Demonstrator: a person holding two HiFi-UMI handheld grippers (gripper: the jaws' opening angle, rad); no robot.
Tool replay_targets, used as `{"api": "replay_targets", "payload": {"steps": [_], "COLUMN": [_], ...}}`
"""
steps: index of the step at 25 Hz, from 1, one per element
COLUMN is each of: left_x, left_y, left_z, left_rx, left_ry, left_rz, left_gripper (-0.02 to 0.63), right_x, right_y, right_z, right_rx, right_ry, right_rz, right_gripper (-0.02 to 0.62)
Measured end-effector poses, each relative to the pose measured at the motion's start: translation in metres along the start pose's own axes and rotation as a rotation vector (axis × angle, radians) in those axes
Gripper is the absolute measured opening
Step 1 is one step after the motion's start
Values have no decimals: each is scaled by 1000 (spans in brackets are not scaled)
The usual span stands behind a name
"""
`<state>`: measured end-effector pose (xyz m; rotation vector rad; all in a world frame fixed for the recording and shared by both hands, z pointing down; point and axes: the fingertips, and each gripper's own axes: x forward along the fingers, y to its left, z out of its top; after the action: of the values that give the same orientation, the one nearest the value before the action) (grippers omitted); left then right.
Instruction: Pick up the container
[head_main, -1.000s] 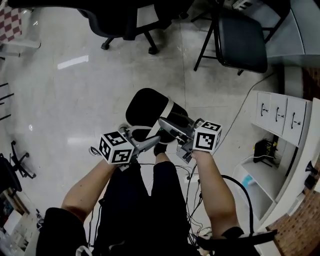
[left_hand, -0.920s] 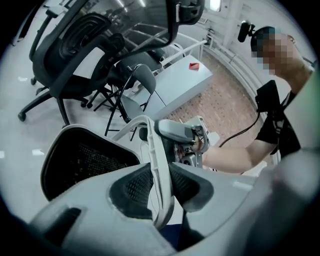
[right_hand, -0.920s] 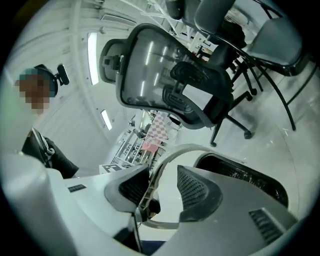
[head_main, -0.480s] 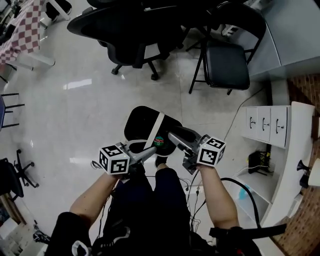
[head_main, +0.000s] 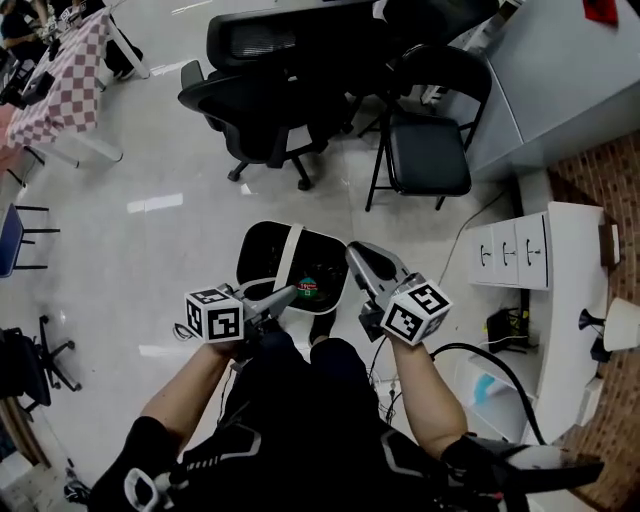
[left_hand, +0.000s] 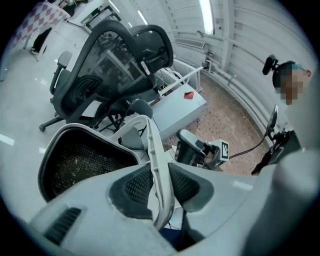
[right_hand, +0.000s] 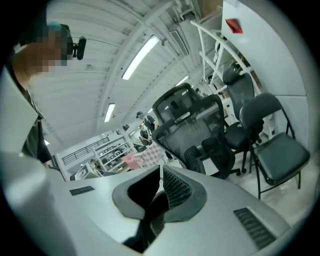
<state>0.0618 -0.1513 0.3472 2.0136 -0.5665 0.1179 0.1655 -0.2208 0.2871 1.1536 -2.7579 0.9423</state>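
The container (head_main: 262, 262) is a black mesh basket with a white rim and a white handle (head_main: 288, 252); a small green and red thing (head_main: 308, 288) lies inside. My left gripper (head_main: 288, 294) is shut on the handle, which runs between its pads in the left gripper view (left_hand: 156, 165), with the basket's bowl (left_hand: 75, 160) to the left. My right gripper (head_main: 358, 254) stands just right of the basket's rim, apart from it. Its jaws are closing; the pads nearly meet with nothing between them in the right gripper view (right_hand: 161, 186).
Black office chairs (head_main: 270, 90) and a folding chair (head_main: 425, 140) stand on the pale tiled floor ahead. A white drawer cabinet (head_main: 520, 250) and a shelf are at the right, a checkered table (head_main: 55, 85) at the far left. Cables trail by my legs.
The right gripper's jaws, wide apart beside the basket earlier, have come together. The left gripper keeps its hold on the handle. More of the chairs ahead has come into view.
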Motion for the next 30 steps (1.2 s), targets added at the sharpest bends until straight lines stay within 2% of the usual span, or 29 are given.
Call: {"api": "replay_targets", "payload": {"steps": [5,11,16,18,21,27,30], "left_x": [-24,-56,-87,-96,-107,-124,-127], "left_y": [-28,-56,-72,-76,-79,-75,-72], "left_z": [9,32,50,51,60,73,70], "left_rx": [-17,-41,-39,-34,-28,-109,-116], "left_ry": [-57,-100,-127,-130,-157,-230,-224], "left_rz": [-8,-13,0,16,30,59,89], "left_gripper": [101,102,103,103,103,104,104], "right_x": [-12,-25,-29,-36,-42,-46,-49], "right_y": [31,50,78,84,82,70,63], "right_z": [30,64,77,79,94,116,122], "right_rx": [-70,-112,-183,-180,-165,-247,-229], "right_ry": [-28,-54,-69,-80,-128,-196,-216], "right_rz": [30,-5,19,20,-15,-151,-197], "right_gripper": [26,25,26,26,25,15,12]}}
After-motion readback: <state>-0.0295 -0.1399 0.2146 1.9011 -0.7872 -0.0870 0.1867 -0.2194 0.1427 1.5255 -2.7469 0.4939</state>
